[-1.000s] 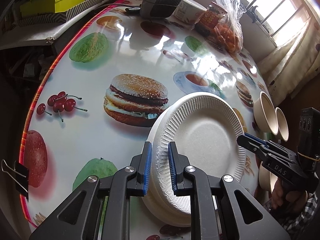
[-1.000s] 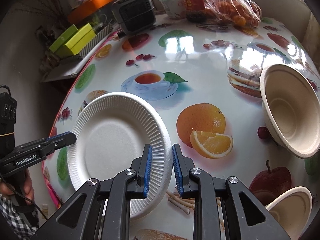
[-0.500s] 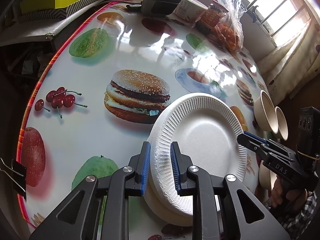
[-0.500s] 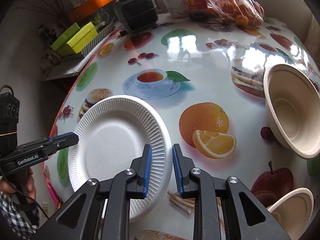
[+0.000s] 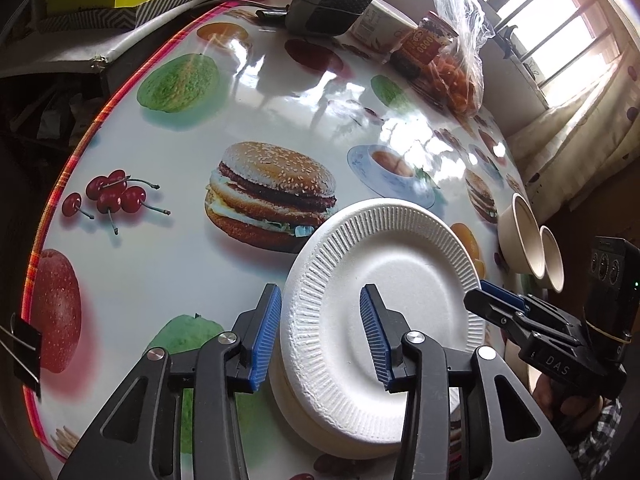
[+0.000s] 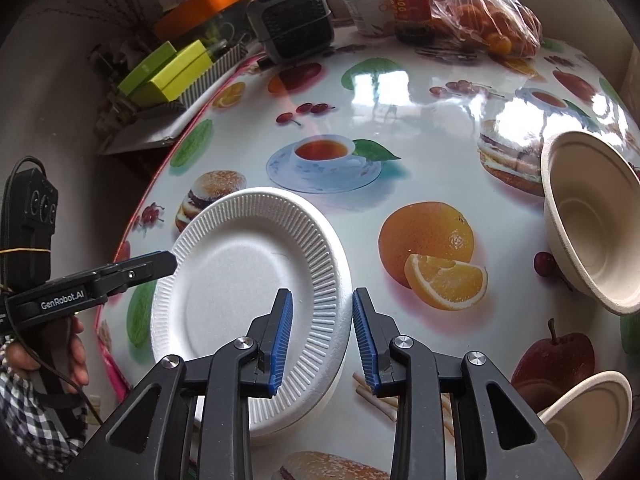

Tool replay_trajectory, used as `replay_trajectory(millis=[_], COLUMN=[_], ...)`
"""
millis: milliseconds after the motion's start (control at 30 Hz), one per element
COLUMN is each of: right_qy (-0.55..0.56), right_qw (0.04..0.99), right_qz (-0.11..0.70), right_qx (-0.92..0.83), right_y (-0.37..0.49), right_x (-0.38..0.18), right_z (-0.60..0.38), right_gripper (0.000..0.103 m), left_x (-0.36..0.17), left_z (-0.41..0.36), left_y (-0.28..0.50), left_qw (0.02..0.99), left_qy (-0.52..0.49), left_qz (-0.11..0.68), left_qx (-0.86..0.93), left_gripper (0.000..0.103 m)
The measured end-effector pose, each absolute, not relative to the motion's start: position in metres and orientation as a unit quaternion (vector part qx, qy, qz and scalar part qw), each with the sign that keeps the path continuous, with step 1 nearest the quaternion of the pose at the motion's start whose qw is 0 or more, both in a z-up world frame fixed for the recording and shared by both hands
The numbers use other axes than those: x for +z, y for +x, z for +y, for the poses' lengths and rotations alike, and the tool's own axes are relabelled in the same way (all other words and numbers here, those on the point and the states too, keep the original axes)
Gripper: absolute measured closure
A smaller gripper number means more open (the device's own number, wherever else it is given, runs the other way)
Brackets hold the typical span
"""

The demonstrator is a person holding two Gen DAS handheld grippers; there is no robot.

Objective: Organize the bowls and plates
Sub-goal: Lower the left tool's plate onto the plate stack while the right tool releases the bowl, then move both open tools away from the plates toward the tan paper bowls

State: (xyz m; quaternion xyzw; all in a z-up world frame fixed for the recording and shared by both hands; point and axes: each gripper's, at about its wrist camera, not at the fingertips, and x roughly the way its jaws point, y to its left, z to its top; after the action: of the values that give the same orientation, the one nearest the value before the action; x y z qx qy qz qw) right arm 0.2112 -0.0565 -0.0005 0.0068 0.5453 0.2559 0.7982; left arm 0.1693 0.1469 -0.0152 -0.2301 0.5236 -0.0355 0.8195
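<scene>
White plate stack on table, rim btwn both grippers' just-opened jaws, pads clear, nothing gripped.

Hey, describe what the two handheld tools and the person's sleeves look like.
Both tools are black with ribbed blue pads and silver pivot screws. The left tool reads "GenRobot.AI", with a black cable; the right tool reads "DAS". Each carries a black box bound by a yellow band. The sleeves are black-and-white checked.

White ribbed plate; beige bowl; possibly orange fruit.
</scene>
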Motion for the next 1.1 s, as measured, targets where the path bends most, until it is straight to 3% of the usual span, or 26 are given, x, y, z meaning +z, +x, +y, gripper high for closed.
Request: replay_trajectory(millis=[333, 800, 1100], right_qy=[-0.003, -0.041, -0.005], right_qw=[0.795, 0.797, 0.807], right_qz=[0.549, 0.542, 0.530], right_qx=[0.257, 0.262, 0.260], right_y=[0.202, 0.189, 0.184], right_x=[0.000, 0.001, 0.012], right_z=[-0.058, -0.049, -0.064], right_gripper=[0.072, 0.065, 0.058], left_x=[-0.016, -0.013, 0.006], left_z=[0.148, 0.161, 0.151], left_y=[0.166, 0.158, 0.152], left_qw=[0.816, 0.819, 0.836], left_qy=[-0.237, -0.255, -0.224], left_qz=[0.525, 0.514, 0.500], left_qx=[-0.040, -0.023, -0.017], left_gripper=[0.061, 0.060, 0.060])
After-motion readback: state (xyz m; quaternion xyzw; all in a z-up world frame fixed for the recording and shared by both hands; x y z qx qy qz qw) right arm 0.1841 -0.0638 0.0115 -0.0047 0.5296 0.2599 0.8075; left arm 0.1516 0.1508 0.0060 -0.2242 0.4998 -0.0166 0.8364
